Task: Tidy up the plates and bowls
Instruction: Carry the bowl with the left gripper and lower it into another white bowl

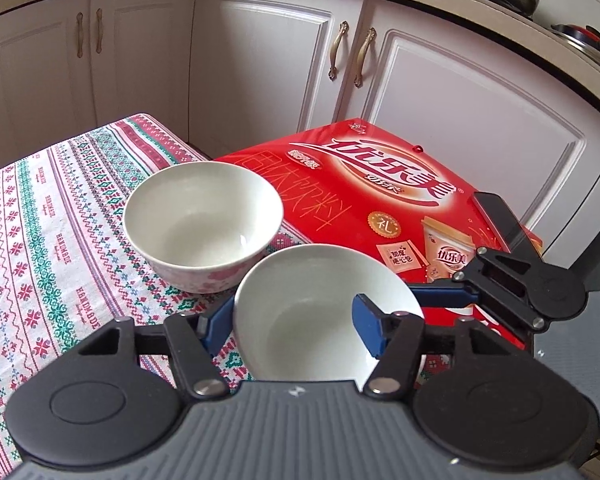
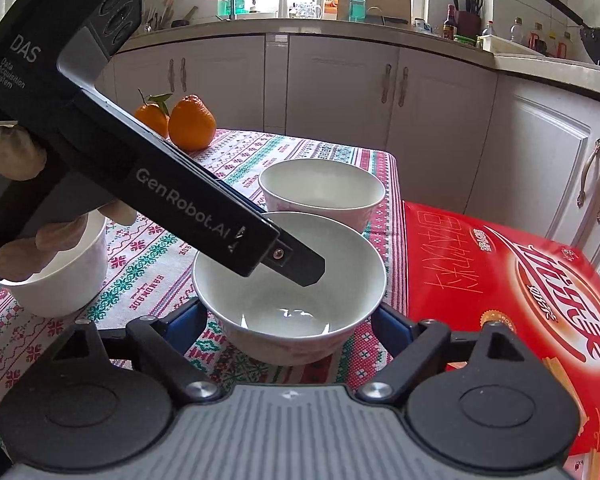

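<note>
In the left wrist view my left gripper (image 1: pixel 290 330) is shut on the rim of a white bowl (image 1: pixel 308 320): one blue finger is inside it, the other outside on the left. A second white bowl with pink flowers (image 1: pixel 202 220) stands on the tablecloth behind it. In the right wrist view my right gripper (image 2: pixel 290 326) is open, its blue fingers on either side of the near bowl (image 2: pixel 290 304), apart from it. The left gripper's finger (image 2: pixel 300 264) reaches into that bowl. The far bowl (image 2: pixel 322 192) stands behind. A third white bowl (image 2: pixel 56 276) sits at the left.
A red drink carton (image 1: pixel 380 200) lies at the table's right edge, also in the right wrist view (image 2: pixel 520 292). Two oranges (image 2: pixel 180 120) sit at the table's far side. White kitchen cabinets (image 1: pixel 260 60) stand behind. The patterned tablecloth (image 1: pixel 40 220) covers the table.
</note>
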### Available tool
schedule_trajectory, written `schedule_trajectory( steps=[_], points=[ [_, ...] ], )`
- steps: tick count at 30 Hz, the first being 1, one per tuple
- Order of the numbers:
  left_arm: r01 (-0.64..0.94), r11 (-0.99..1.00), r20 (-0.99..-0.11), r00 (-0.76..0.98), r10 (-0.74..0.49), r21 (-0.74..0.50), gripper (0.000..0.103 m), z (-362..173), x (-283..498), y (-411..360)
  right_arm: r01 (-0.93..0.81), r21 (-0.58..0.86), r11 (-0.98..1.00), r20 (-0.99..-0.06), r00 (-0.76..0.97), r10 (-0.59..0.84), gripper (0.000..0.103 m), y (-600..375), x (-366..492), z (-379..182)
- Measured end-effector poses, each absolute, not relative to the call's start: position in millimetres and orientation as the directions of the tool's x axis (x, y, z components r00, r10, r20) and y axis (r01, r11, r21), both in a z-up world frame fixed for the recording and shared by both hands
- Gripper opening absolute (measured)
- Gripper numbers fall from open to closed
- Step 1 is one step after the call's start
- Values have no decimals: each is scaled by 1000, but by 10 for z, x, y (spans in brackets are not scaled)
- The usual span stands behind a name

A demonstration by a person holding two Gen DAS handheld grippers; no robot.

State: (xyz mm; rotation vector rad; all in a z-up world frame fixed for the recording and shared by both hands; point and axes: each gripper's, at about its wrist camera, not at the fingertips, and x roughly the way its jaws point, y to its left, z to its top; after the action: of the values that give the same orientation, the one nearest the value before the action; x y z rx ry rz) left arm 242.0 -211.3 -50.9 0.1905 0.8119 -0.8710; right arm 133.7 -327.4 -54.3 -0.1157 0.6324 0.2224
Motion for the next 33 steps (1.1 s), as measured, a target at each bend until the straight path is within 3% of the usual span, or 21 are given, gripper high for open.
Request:
schedule_trajectory(
  steps=[33],
  points=[
    [686,713,-634,489,-599,-144,62,49,1835,-1366,-382,-21,924,-565,767,305,92,-2736,988,19]
  ],
)
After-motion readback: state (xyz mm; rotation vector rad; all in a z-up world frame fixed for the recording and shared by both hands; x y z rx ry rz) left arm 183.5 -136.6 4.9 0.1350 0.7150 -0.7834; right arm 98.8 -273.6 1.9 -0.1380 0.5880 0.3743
